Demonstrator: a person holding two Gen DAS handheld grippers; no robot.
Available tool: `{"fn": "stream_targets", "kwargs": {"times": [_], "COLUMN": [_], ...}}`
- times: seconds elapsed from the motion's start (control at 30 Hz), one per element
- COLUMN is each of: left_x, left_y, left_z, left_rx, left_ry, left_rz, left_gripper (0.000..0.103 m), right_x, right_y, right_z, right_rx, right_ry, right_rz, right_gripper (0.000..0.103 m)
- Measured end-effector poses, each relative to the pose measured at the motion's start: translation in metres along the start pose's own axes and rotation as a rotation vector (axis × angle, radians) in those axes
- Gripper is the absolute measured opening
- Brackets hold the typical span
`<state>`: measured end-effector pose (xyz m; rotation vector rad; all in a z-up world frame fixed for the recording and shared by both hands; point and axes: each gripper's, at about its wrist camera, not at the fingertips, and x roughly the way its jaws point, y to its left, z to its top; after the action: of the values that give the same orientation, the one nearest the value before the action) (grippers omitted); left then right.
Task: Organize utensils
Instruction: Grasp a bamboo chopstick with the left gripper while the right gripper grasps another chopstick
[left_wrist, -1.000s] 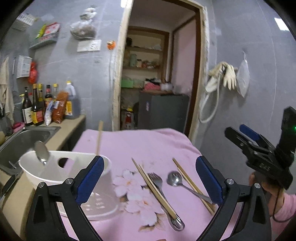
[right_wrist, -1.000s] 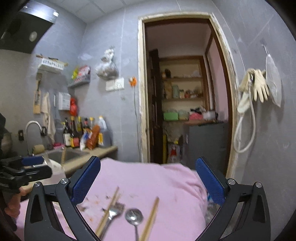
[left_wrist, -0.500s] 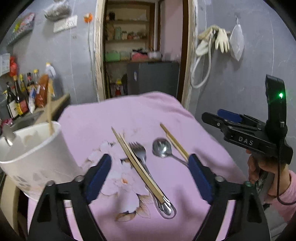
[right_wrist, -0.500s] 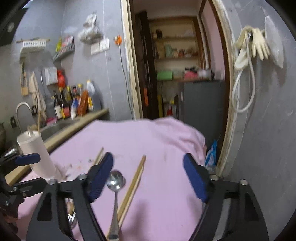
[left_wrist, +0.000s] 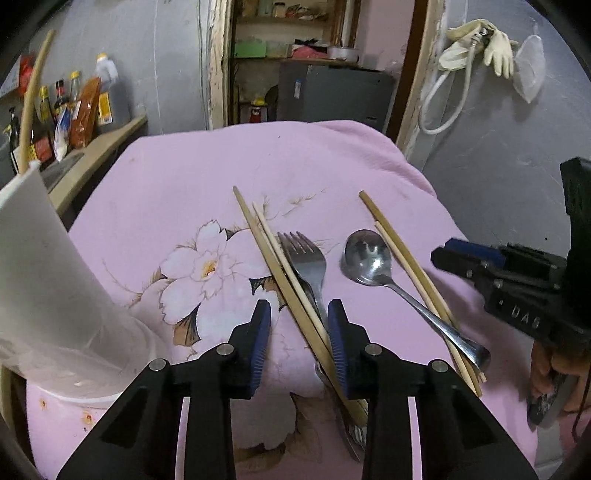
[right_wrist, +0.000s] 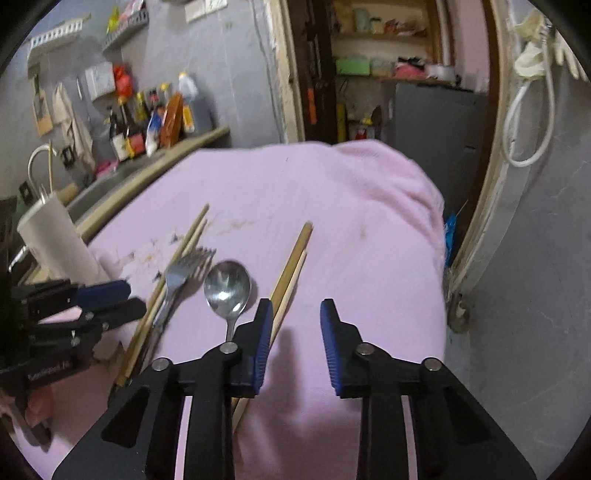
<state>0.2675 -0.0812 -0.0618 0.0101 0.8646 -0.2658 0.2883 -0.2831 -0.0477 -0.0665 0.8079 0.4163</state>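
On the pink cloth (left_wrist: 184, 177) lie a pair of chopsticks (left_wrist: 273, 258) across a steel fork (left_wrist: 304, 254), a steel spoon (left_wrist: 365, 258) and a second pair of chopsticks (left_wrist: 402, 254). My left gripper (left_wrist: 299, 314) is open low over the cloth, its fingers either side of the first chopsticks and the fork handle. My right gripper (right_wrist: 295, 308) is open just right of the second chopsticks (right_wrist: 291, 266), with the spoon (right_wrist: 227, 286) to its left. A white utensil holder (left_wrist: 48, 280) stands at the left with one chopstick (left_wrist: 33, 96) in it.
A counter with a sink and several sauce bottles (right_wrist: 147, 122) runs along the left wall. A doorway with shelves (left_wrist: 295, 37) lies behind the table. Gloves and a hose (left_wrist: 472, 48) hang on the right wall. The cloth's far edge drops off at the right (right_wrist: 432, 206).
Both grippers have come down and forward toward the utensils and their jaws have narrowed. The left one now straddles the chopsticks and fork; the right one sits beside the second chopsticks.
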Motion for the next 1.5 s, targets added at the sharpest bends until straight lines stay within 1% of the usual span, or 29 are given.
{"fn": "stream_targets", "kwargs": {"times": [0.13,0.37,0.43,0.63,0.73,0.83,0.87,0.9,0.93,0.97,1.0,1.07,1.2,1.23,1.4,1.5], "left_x": [0.009,0.014,0.02,0.029,0.033,0.034,0.034,0.033,0.032,0.03,0.028,0.023,0.004,-0.001,-0.025,-0.036], "left_y": [0.007,0.008,0.008,0.008,0.01,0.01,0.01,0.01,0.011,0.011,0.012,0.011,0.011,0.012,0.015,0.018], "left_z": [0.0,0.005,0.008,0.014,0.017,0.019,0.019,0.019,0.019,0.018,0.017,0.011,-0.002,-0.006,-0.023,-0.035], "left_rx": [-0.023,-0.034,-0.037,-0.052,-0.065,-0.083,-0.086,-0.091,-0.099,-0.11,-0.116,-0.12,-0.096,-0.094,-0.07,-0.056], "left_ry": [0.038,0.044,0.065,0.078,0.09,0.113,0.12,0.128,0.141,0.154,0.165,0.183,0.181,0.191,0.183,0.211], "left_rz": [0.004,0.002,0.007,0.032,0.033,0.027,0.021,0.004,-0.007,-0.024,-0.044,-0.072,-0.091,-0.103,-0.138,-0.167], "left_gripper": [0.024,0.024,0.024,0.024,0.024,0.023,0.02,0.014,0.014,0.012,0.009,0.009,0.009,0.009,0.009,0.009], "right_x": [0.01,0.017,0.02,0.036,0.046,0.054,0.054,0.053,0.053,0.051,0.049,0.044,0.028,0.022,0.002,-0.003], "right_y": [0.002,0.002,0.004,0.01,0.005,0.005,0.004,0.004,0.002,0.002,0.001,-0.002,-0.007,-0.007,0.002,0.011], "right_z": [0.0,0.005,0.007,0.017,0.024,0.032,0.033,0.032,0.032,0.033,0.033,0.031,0.02,0.016,0.002,-0.003], "right_rx": [-0.009,-0.013,-0.017,-0.055,-0.026,-0.031,-0.025,-0.016,-0.009,-0.002,0.011,0.034,0.079,0.081,0.065,0.039], "right_ry": [0.052,0.084,0.097,0.13,0.159,0.195,0.2,0.205,0.212,0.217,0.223,0.226,0.208,0.204,0.195,0.201], "right_rz": [0.014,0.012,0.014,-0.033,-0.03,-0.028,-0.025,-0.022,-0.026,-0.035,-0.034,-0.026,0.0,0.008,0.046,0.054], "right_gripper": [0.02,0.019,0.019,0.019,0.019,0.02,0.02,0.02,0.016,0.01,0.008,0.004,0.003,0.003,0.003,0.003]}}
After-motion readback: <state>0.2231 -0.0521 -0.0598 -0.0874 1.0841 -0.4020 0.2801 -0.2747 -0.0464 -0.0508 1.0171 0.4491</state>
